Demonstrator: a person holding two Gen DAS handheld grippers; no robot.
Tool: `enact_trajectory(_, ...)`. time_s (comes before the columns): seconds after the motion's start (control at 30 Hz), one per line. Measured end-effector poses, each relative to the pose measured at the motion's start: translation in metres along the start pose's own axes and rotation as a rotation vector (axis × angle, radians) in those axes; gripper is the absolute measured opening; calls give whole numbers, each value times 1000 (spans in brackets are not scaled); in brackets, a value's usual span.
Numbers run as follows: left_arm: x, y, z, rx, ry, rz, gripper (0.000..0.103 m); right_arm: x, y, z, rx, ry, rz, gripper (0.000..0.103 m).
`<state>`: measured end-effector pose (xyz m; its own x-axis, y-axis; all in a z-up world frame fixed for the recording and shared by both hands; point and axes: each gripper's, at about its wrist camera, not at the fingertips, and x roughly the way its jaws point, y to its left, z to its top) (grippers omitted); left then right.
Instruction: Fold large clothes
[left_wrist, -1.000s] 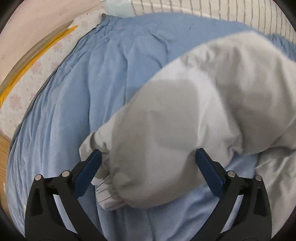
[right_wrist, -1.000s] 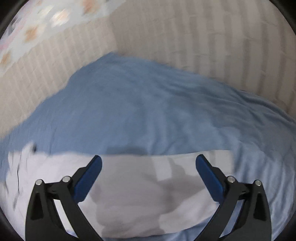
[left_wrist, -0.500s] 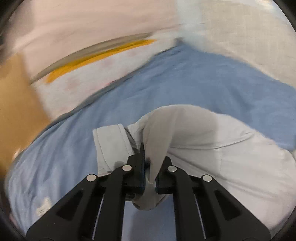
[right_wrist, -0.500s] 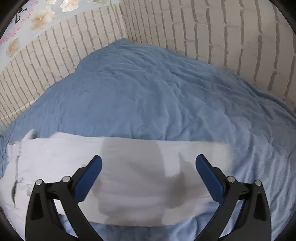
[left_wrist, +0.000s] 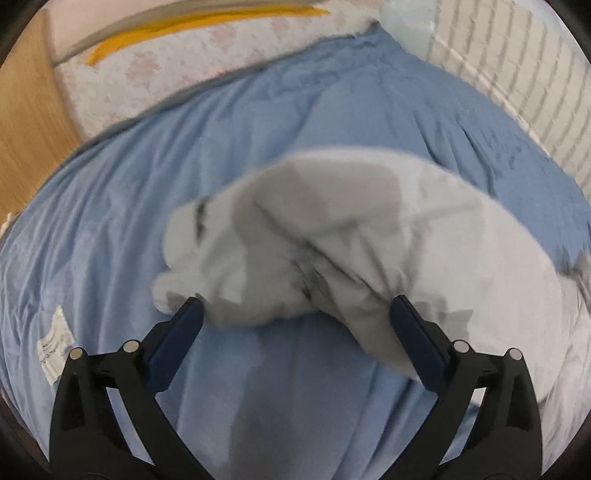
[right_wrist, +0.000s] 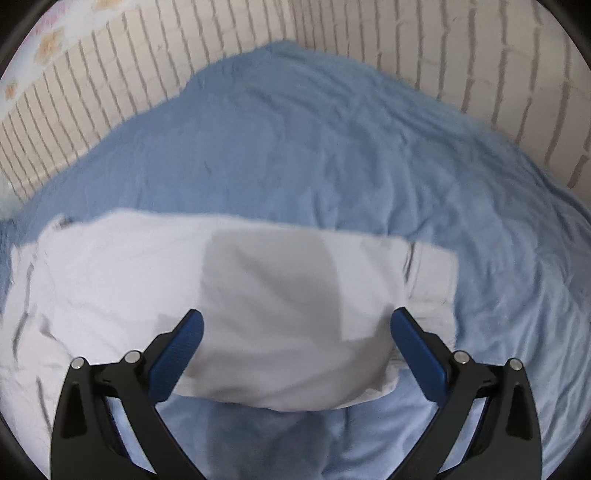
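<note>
The pale grey garment (left_wrist: 332, 240) lay on the blue bedcover (left_wrist: 147, 184), bunched into a loose heap at the centre of the left wrist view; in the right wrist view the same garment (right_wrist: 184, 288) spread as a flatter band across the lower middle of the frame. The left gripper (left_wrist: 295, 332) was opening, its blue pads (left_wrist: 173, 339) standing wide with a crumpled fold between them but nothing pressed. The right gripper (right_wrist: 295, 339) was likewise released, jaws spread above the near hem and grasping nothing. A white care label (left_wrist: 53, 345) showed on the bedcover at lower left, and a brick-patterned wall (right_wrist: 406, 44) ran along the top of the right wrist view. Probable risk: the dropped sleeve end seemed to settle rumpled rather than flat, so the fold might set crooked; a low grasp could also catch the soft bedcover together with the cloth.
</note>
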<state>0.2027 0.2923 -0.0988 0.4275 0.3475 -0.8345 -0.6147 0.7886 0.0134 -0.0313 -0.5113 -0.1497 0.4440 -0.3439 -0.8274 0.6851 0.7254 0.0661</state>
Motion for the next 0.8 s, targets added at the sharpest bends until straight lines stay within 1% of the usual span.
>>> enact_trajectory(0.1,13,-10,-5,46,19,27,100,24,3,-2,-43,39,-23,101)
enact_trajectory(0.17,19,-15,-6,77,16,42,100,36,5,-3,-50,50,-7,102)
enact_trajectory(0.2,22,-17,-7,99,9,56,100,45,6,-3,-41,71,23,101)
enact_trajectory(0.23,24,-19,-7,113,6,65,100,51,7,-3,-34,95,51,96)
enact_trajectory(0.27,25,-20,-7,125,1,71,100,54,7,-1,-30,101,68,89)
enact_trajectory(0.3,27,-24,-7,141,-5,77,100,52,7,3,-21,88,73,68)
enact_trajectory(0.33,31,-29,-3,151,-9,78,100,46,4,10,10,52,82,36)
enact_trajectory(0.37,31,-32,-3,166,-15,78,100,43,2,14,30,35,97,26)
enact_trajectory(0.4,30,-34,-3,184,-24,81,98,36,2,21,32,2,110,13)
enact_trajectory(0.43,30,-34,0,194,-33,80,94,30,4,25,8,-32,91,8)
enact_trajectory(0.47,28,-37,1,198,-45,77,89,20,4,29,-12,-84,40,7)
enact_trajectory(0.5,28,-40,4,197,-51,71,79,13,1,31,-5,-116,0,6)
enact_trajectory(0.53,26,-43,6,195,-49,37,73,7,-5,33,17,-149,-52,5)
enact_trajectory(0.57,21,-50,7,190,-46,6,60,0,-18,35,71,-189,-135,4)
enact_trajectory(0.6,24,-58,10,185,-50,3,45,-4,-29,34,123,-206,-202,1)
enact_trajectory(0.63,23,-61,11,187,-62,6,42,-1,-37,34,152,-192,-230,0)
enact_trajectory(0.67,25,-64,12,200,-71,34,39,9,-44,31,169,-153,-182,0)
enact_trajectory(0.7,30,-66,12,204,-71,51,39,16,-45,28,170,-130,-118,0)
enact_trajectory(0.73,34,-67,11,209,-64,59,39,20,-41,23,137,-113,-107,2)
enact_trajectory(0.77,39,-70,11,220,-61,67,37,21,-33,19,61,-91,-136,3)
enact_trajectory(0.8,40,-72,11,229,-65,75,36,19,-30,17,28,-83,-141,7)
